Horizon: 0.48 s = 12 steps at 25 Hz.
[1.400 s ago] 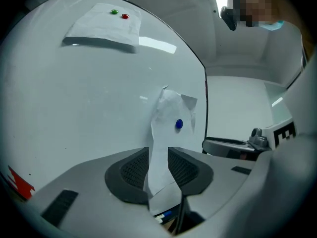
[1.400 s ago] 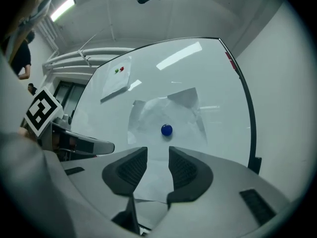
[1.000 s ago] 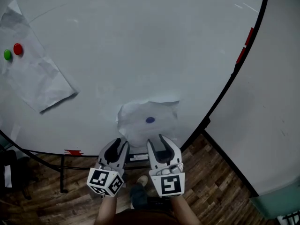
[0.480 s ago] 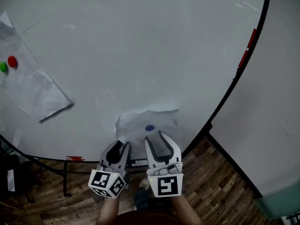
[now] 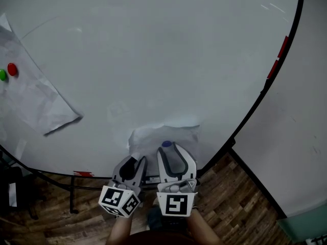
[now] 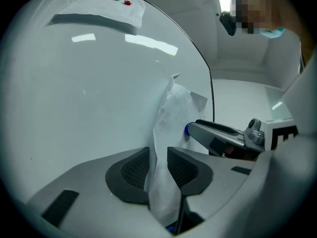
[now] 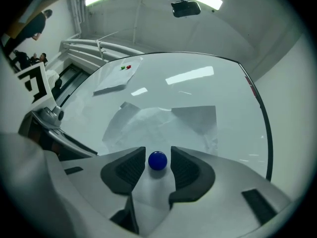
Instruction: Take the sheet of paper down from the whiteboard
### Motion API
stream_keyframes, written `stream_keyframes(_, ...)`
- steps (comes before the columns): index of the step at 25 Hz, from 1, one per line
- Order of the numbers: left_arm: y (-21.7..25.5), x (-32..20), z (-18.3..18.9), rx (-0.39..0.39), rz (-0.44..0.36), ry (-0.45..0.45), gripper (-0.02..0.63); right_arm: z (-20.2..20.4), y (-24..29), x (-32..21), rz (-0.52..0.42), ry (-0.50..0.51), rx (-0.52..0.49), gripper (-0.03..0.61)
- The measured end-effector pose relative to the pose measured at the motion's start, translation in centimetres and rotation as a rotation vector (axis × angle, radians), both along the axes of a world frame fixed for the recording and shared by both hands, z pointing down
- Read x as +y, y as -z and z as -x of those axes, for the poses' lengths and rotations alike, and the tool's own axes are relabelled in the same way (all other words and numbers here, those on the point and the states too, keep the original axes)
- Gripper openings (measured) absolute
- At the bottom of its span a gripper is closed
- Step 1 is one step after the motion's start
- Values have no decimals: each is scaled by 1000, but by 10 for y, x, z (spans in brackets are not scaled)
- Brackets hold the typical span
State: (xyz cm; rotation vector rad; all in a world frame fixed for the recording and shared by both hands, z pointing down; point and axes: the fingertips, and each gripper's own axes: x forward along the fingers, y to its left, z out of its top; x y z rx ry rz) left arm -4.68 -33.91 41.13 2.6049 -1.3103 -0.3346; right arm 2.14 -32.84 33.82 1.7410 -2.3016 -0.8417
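A crumpled white sheet [image 5: 153,136] hangs low on the whiteboard [image 5: 153,45], pinned by a blue magnet [image 5: 166,144]. My right gripper [image 5: 169,149] is open, its jaws standing either side of the blue magnet [image 7: 157,160] with small gaps, over the sheet [image 7: 158,120]. My left gripper [image 5: 134,162] is at the sheet's lower left edge. In the left gripper view the sheet's edge [image 6: 171,113] hangs loose between the left gripper's [image 6: 157,155] pads. Those jaws are closing and the pads do not press on the paper.
A second sheet [image 5: 36,96] is held at the board's far left by a red magnet [image 5: 12,69] and a green magnet [image 5: 2,75]. The board's black frame [image 5: 260,96] curves down the right side. Wooden floor [image 5: 230,203] lies below.
Both grippers have moved up to the sheet. The right jaws now straddle the blue magnet, and the left jaws have the sheet's lower left edge between them.
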Motion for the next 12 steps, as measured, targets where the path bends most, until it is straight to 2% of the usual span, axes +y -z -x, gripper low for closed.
stream_keyframes(6, 1, -1, 1, 4, 6, 7, 110, 3, -8, -7, 17, -8, 29, 157)
stream_keyframes(12, 2, 0, 0, -6, -6, -12, 107, 2, -7, -12, -7, -43, 37, 136)
